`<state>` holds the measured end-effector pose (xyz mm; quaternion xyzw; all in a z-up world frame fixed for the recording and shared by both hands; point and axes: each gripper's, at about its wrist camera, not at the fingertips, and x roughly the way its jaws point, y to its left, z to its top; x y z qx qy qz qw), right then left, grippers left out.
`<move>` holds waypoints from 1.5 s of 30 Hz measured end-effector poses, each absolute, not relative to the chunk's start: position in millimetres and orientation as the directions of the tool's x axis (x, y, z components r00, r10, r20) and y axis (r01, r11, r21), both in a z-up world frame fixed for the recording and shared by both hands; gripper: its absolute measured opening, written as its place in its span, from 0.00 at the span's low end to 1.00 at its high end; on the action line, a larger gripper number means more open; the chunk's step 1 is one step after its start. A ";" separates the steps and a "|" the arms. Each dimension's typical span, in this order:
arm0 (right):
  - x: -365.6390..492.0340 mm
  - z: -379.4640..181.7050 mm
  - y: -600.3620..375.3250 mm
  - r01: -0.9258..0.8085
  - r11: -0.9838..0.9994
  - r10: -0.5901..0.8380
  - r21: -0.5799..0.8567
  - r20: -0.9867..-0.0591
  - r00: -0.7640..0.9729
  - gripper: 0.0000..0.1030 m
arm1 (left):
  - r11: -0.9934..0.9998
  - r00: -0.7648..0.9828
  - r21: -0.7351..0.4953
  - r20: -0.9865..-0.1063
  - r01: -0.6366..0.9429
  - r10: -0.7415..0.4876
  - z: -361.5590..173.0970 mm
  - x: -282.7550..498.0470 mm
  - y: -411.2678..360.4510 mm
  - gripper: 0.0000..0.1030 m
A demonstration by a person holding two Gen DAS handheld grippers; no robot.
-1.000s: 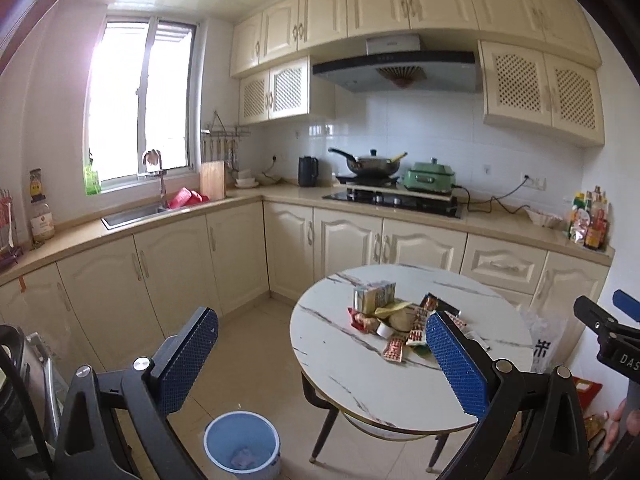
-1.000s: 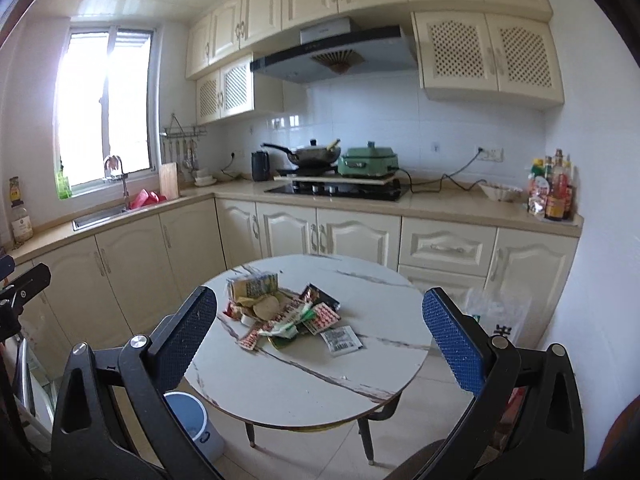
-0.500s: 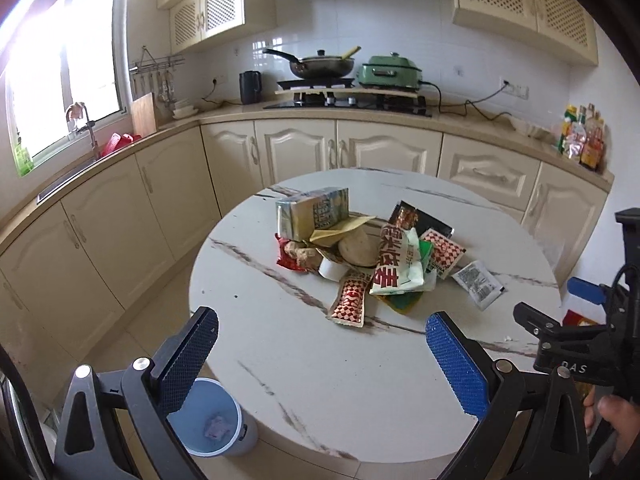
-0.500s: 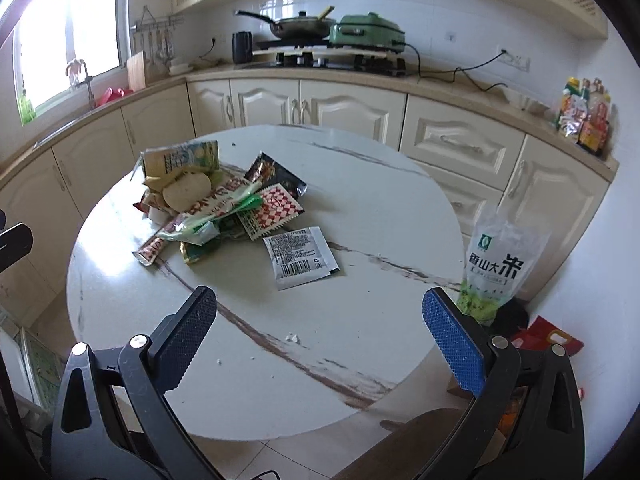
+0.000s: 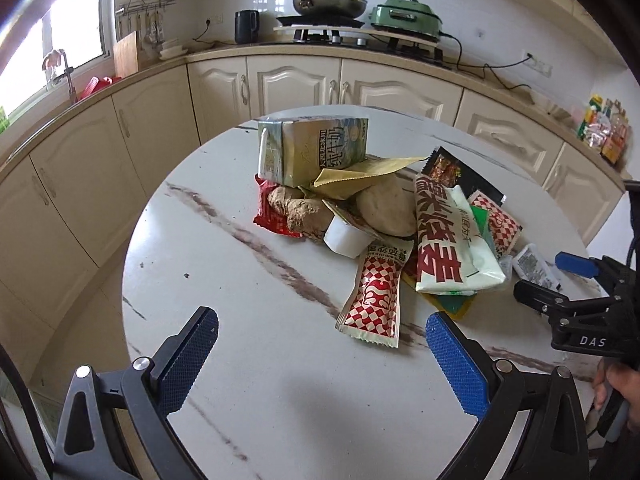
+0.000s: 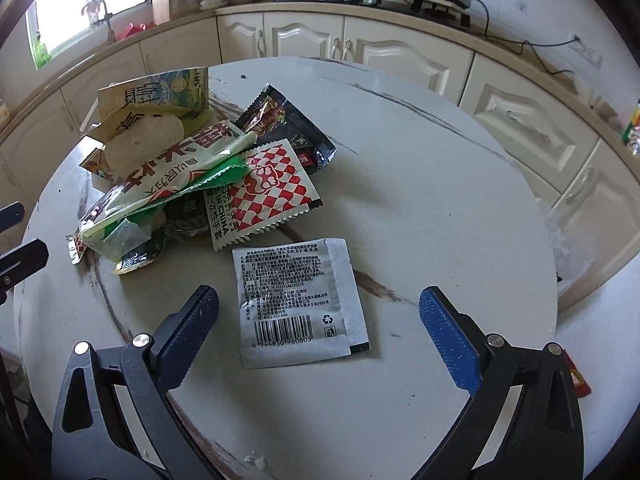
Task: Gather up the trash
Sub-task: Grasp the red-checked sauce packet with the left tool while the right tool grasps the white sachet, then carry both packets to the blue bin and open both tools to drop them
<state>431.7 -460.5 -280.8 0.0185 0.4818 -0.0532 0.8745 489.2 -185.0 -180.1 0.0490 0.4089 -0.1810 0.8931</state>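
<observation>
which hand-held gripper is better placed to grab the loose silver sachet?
Right. The right hand-held gripper already straddles the silver sachet, its jaws closing. The left hand-held gripper faces the red-checked sachet instead.

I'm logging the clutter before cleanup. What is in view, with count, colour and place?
Table: one, white marble, centre.
Milk carton: one, pale green, back of pile.
Ginger root: one, brown, left of pile.
Checked sachets: at least two, red-white, pile's front and right.
Silver sachet: one, lying apart from pile.
Left tongs: open, above bare table.
Right tongs: closing, silver sachet below them, untouched.
</observation>
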 end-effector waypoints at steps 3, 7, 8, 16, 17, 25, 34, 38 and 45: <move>436.5 -279.0 -463.6 0.104 0.994 -0.072 -0.023 -0.864 0.499 0.87 | 0.928 0.590 -0.049 -0.759 0.370 -0.276 -189.8 508.8 -188.8 0.98; 442.1 -275.5 -466.2 0.069 0.997 -0.049 -0.017 -0.868 0.494 0.68 | 0.920 0.567 -0.048 -0.775 0.388 -0.280 -198.4 528.2 -198.5 0.90; 443.3 -274.9 -467.2 0.058 0.998 -0.039 -0.012 -0.867 0.497 0.60 | 0.917 0.557 -0.056 -0.779 0.395 -0.287 -201.1 526.9 -200.5 0.88; 440.2 -272.0 -470.9 0.017 1.000 0.010 0.021 -0.860 0.510 0.45 | 0.883 0.578 -0.038 -0.743 0.467 -0.338 -210.1 515.5 -216.5 0.51; 438.4 -272.1 -470.5 0.017 1.000 0.011 0.023 -0.859 0.513 0.44 | 0.875 0.570 -0.048 -0.741 0.481 -0.354 -210.4 511.6 -215.8 0.34; 424.3 -267.6 -463.6 0.023 0.998 0.039 0.061 -0.840 0.541 0.27 | 0.853 0.547 -0.131 -0.716 0.506 -0.434 -215.1 499.2 -196.9 0.08; 407.9 -265.8 -453.3 0.055 0.995 0.033 0.078 -0.825 0.565 0.09 | 0.846 0.551 -0.174 -0.689 0.505 -0.471 -201.2 463.9 -166.5 0.05; 400.5 -263.5 -449.3 0.069 0.994 0.027 0.082 -0.817 0.576 0.08 | 0.839 0.559 -0.184 -0.670 0.512 -0.488 -188.8 448.7 -154.0 0.05; 391.3 -244.4 -431.8 0.053 0.992 0.058 0.113 -0.791 0.609 0.06 | 0.812 0.551 -0.207 -0.642 0.545 -0.533 -170.3 427.2 -137.3 0.05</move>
